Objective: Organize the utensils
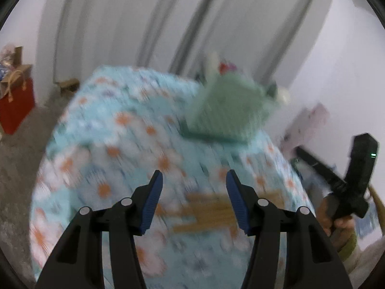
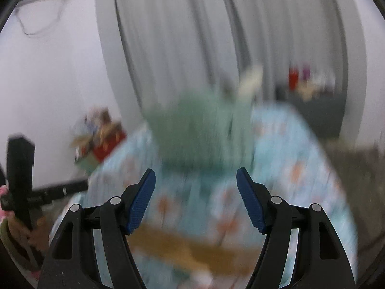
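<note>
Utensils (image 2: 249, 82) stand blurred in green basket (image 1: 226, 110) on table (image 1: 108, 132).

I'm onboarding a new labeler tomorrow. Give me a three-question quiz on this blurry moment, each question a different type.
1. True or false: the right claw is clamped on a wooden utensil.
2. Multiple choice: the green basket stands on (A) bare carpet, (B) the floral tablecloth, (C) a red bag.
3. Fill in: the light brown wooden utensils lie on the cloth nearer the cameras than the ______.

Key
1. False: its jaws stand open with nothing between them, as do those of the left claw.
2. B.
3. Basket.
</note>
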The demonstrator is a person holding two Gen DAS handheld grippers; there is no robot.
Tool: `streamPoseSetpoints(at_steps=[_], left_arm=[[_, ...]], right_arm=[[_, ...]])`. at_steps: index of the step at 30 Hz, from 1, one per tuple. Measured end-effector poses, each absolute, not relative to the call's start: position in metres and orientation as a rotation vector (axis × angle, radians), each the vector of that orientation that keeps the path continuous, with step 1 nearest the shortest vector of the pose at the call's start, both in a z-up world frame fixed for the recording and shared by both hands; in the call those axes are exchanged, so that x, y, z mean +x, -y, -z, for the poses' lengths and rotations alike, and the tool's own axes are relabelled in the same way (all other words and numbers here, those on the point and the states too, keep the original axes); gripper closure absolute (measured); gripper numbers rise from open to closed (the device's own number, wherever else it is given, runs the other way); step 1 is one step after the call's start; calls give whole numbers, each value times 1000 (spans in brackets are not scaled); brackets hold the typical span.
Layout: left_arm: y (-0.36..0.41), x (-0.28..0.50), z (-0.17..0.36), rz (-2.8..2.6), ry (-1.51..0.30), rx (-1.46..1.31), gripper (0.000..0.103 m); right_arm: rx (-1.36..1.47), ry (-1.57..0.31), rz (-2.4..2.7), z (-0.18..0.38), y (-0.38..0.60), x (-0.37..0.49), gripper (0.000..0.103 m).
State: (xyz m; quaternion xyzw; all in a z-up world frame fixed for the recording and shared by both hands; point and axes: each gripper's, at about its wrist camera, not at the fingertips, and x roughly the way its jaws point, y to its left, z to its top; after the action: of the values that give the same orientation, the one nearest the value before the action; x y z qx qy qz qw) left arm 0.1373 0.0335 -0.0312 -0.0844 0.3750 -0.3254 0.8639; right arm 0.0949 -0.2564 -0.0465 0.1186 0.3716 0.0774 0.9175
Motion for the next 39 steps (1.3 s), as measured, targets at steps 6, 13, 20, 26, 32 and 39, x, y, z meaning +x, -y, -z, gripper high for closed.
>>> streamPoseSetpoints(at_steps=[6, 13, 20, 26, 32, 39], left_arm=[[-20, 117, 72, 786, -1012, -323, 57], [-44, 140, 116, 757, -1172, -803, 63], [-68, 146, 141, 667, -1200, -1047, 92], [-75, 140, 136, 664, -1180, -1047, 93], [-98, 142, 134, 592, -1139, -1087, 93], [-88, 142, 139, 631, -1186, -1138, 84]], right_arm=[[320, -920, -182, 84, 233, 62, 38], [309, -932, -200, 89, 223, 55, 38], [346, -918, -206, 93, 231, 51, 38], [346, -915, -211, 94, 233, 49, 40], [367, -917, -210, 95, 236, 49, 41], [359, -919, -207, 95, 236, 50, 41]])
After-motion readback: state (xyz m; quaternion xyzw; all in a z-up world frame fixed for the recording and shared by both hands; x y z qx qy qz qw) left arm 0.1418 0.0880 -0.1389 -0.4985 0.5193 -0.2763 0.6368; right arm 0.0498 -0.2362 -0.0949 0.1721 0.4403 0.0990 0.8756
